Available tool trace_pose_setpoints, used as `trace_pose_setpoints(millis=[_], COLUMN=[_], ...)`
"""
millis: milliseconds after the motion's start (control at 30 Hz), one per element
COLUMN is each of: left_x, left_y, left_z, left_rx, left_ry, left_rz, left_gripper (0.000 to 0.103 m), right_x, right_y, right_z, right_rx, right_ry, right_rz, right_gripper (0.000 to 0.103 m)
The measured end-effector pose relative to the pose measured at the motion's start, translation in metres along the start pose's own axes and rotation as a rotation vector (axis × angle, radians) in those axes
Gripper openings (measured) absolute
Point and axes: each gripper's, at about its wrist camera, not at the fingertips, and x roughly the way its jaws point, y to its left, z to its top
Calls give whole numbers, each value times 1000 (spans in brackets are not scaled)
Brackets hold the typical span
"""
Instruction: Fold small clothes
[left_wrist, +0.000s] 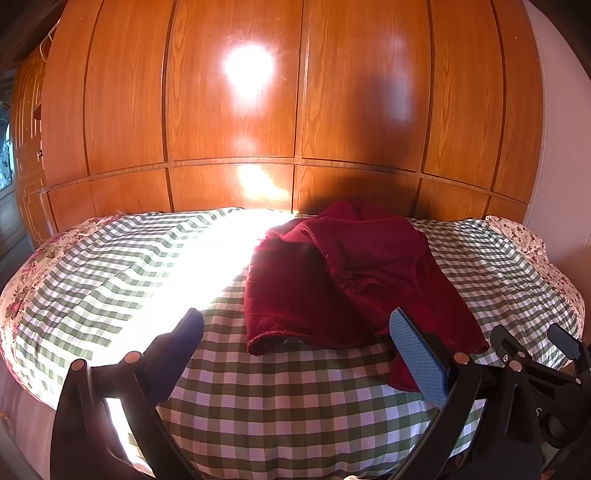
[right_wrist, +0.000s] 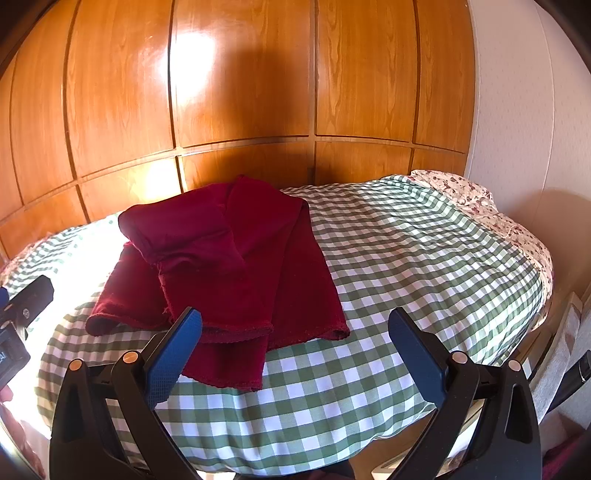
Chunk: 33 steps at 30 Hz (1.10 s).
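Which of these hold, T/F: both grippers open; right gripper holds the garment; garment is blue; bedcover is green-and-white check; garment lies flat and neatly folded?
1. Both grippers are open. True: the left gripper and the right gripper have their jaws spread wide with nothing between them.
2. The right gripper holds the garment. False: the garment lies on the bed, with no pad closed on it.
3. The garment is blue. False: it is dark red; only the gripper pads are blue.
4. The bedcover is green-and-white check. True: the bedcover is checked, with a floral border at its edges.
5. The garment lies flat and neatly folded. False: it is rumpled, with layers overlapping unevenly.
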Motion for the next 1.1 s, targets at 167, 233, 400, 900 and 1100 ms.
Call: trace_pose_setpoints(millis=[167,233,400,900,1100], left_x=[0,-1,-1,3,11], left_y=[-2,-3,-4,-4,-7], left_z=[0,0,0,1,0], left_rx=[2,0,-1,7,21], left_ry=[-1,-3,-4,9,30], left_rz=[-1,-1,-1,-5,-12], left_gripper=[100,100,100,100,100], right_x=[-1,-2,-2,3,11], right_y=[0,0,1,1,-1], right_z=[1,1,1,-2,-5], right_rx=[-2,-3,-4,-13,-15], right_ry=[-5,-6,-6,20,47], right_rz=[-2,-2,-3,-7,-13], right_gripper=[100,100,100,100,100])
